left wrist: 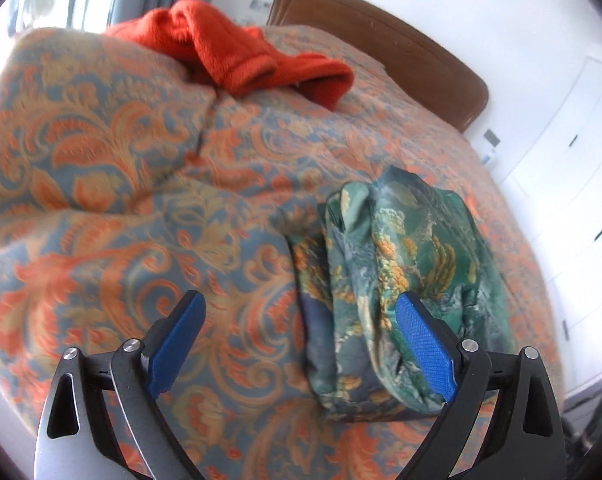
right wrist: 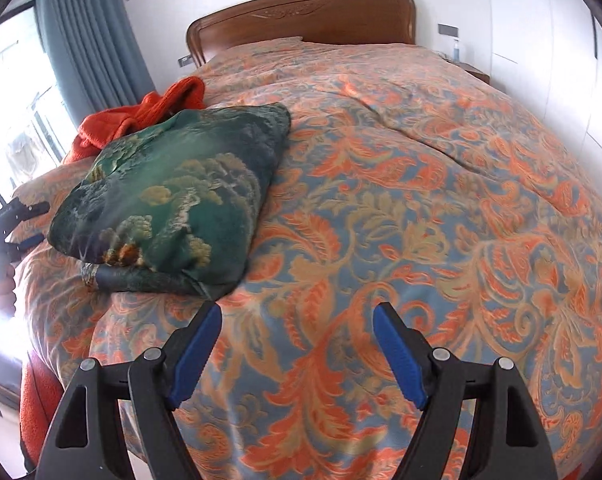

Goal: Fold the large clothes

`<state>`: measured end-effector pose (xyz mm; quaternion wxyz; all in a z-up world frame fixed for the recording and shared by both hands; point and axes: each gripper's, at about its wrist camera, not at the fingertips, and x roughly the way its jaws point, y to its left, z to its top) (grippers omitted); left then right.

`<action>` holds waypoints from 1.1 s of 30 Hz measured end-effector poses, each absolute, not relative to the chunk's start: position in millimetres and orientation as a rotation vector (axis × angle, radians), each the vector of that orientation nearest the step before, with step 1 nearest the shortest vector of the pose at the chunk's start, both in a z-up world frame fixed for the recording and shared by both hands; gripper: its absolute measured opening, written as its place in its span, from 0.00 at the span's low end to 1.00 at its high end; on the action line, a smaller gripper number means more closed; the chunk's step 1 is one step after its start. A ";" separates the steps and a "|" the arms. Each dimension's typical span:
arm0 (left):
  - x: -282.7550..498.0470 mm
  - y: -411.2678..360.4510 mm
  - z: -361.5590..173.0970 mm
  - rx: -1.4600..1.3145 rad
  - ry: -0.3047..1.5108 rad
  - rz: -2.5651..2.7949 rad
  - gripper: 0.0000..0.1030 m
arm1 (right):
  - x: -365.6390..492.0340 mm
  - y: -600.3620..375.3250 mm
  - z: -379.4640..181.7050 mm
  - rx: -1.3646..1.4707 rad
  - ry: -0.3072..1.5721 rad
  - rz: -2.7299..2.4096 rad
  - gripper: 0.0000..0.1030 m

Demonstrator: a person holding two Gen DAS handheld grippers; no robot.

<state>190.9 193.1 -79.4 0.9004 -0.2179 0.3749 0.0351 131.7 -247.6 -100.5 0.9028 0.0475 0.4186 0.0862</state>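
Note:
A green printed garment (left wrist: 401, 292) lies folded into a thick rectangular bundle on the bed; the right wrist view has it left of centre (right wrist: 181, 196). My left gripper (left wrist: 301, 304) hovers over the bundle's left edge, open, its blue pads pressing on nothing. The right pad (left wrist: 425, 348) overlaps the bundle in the picture. My right gripper (right wrist: 297, 312) is open too, just right of the bundle's near corner, over bare bedcover. At the left edge of the right wrist view the left gripper (right wrist: 39, 222) shows small, beside the bundle.
A crumpled red fleece garment (left wrist: 237, 48) lies beyond the bundle near the bed's far side (right wrist: 141, 116). The orange-and-blue patterned bedcover (right wrist: 421, 200) spans the bed. A wooden headboard (right wrist: 301, 16), grey curtains (right wrist: 89, 40) and white wardrobe doors (left wrist: 573, 160) surround it.

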 end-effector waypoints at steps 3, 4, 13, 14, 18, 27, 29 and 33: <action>190.4 196.3 -77.1 -0.423 0.765 0.095 0.94 | 134.5 -236.0 -96.2 0.078 0.862 0.191 0.78; 190.9 197.3 -77.0 -0.416 0.764 0.100 0.94 | 135.2 -231.2 -94.4 0.071 0.861 0.199 0.78; 204.4 216.6 -94.4 -0.592 0.810 -0.028 0.94 | 138.8 -212.1 -97.0 0.060 0.889 0.224 0.78; 206.5 219.8 -98.1 -0.646 0.814 -0.066 0.93 | 139.0 -211.6 -97.8 0.065 0.892 0.224 0.78; 229.8 230.3 -119.3 -0.823 0.849 -0.169 0.92 | 141.3 -212.9 -101.0 0.095 0.911 0.222 0.78; 277.5 216.5 -147.8 -0.930 0.927 -0.177 0.81 | 157.9 -232.3 -112.3 0.280 0.961 0.205 0.78; 286.3 210.1 -153.8 -0.932 0.950 -0.175 0.79 | 162.1 -234.4 -115.5 0.315 0.975 0.202 0.78; 298.8 208.2 -174.7 -0.984 1.005 -0.170 0.73 | 169.6 -235.9 -117.3 0.357 0.978 0.217 0.78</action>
